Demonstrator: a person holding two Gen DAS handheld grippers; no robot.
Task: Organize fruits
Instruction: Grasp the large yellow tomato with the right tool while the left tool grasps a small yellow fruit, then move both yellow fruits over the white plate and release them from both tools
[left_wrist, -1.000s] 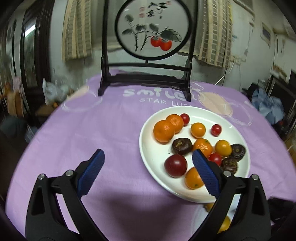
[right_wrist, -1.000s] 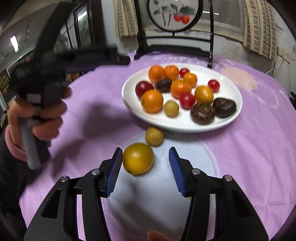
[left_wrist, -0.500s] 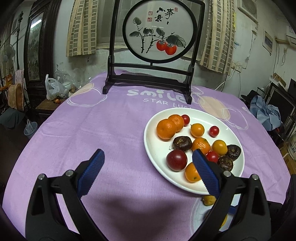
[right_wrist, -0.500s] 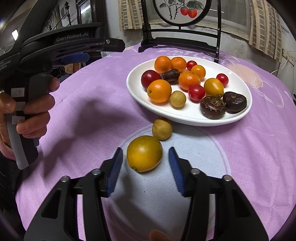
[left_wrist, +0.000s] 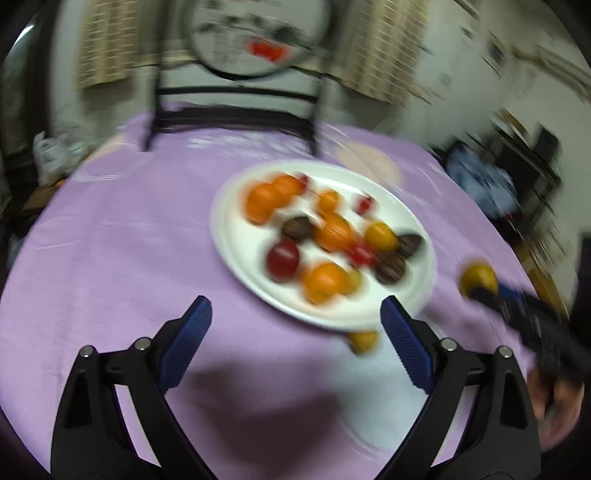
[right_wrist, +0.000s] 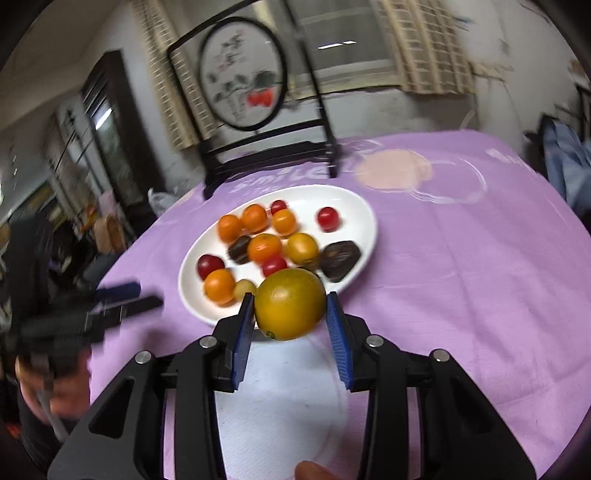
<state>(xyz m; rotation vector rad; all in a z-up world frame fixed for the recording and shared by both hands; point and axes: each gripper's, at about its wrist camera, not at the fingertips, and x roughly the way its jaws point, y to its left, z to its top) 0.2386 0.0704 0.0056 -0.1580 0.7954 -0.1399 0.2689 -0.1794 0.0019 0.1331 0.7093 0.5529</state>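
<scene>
Fruit fills the white oval plate (right_wrist: 364, 218) on the purple tablecloth (right_wrist: 480, 280): small oranges, red cherry tomatoes, a dark red plum (right_wrist: 209, 266) and dark brown wrinkled fruits (right_wrist: 339, 257), though the left wrist view blurs them. The right gripper (right_wrist: 290, 317) pinches a yellow-orange citrus (right_wrist: 290, 309) between its blue pads, one pad touching each side, with the fruit lifted in front of the plate's 6 o'clock rim. In the left wrist view that same citrus (left_wrist: 478, 277) sits at 3 o'clock, just off the plate's right edge, at the tip of the dark right gripper. The left gripper (left_wrist: 295, 332) has its jaws spread wide with nothing between them, held above the cloth near the plate's 6 o'clock edge. A small yellowish fruit (left_wrist: 364, 339) lies on the cloth just beside the plate rim, at about 5 o'clock. Behind the plate, at 12 o'clock, stands a round painted screen (right_wrist: 242, 79) in a black frame.
</scene>
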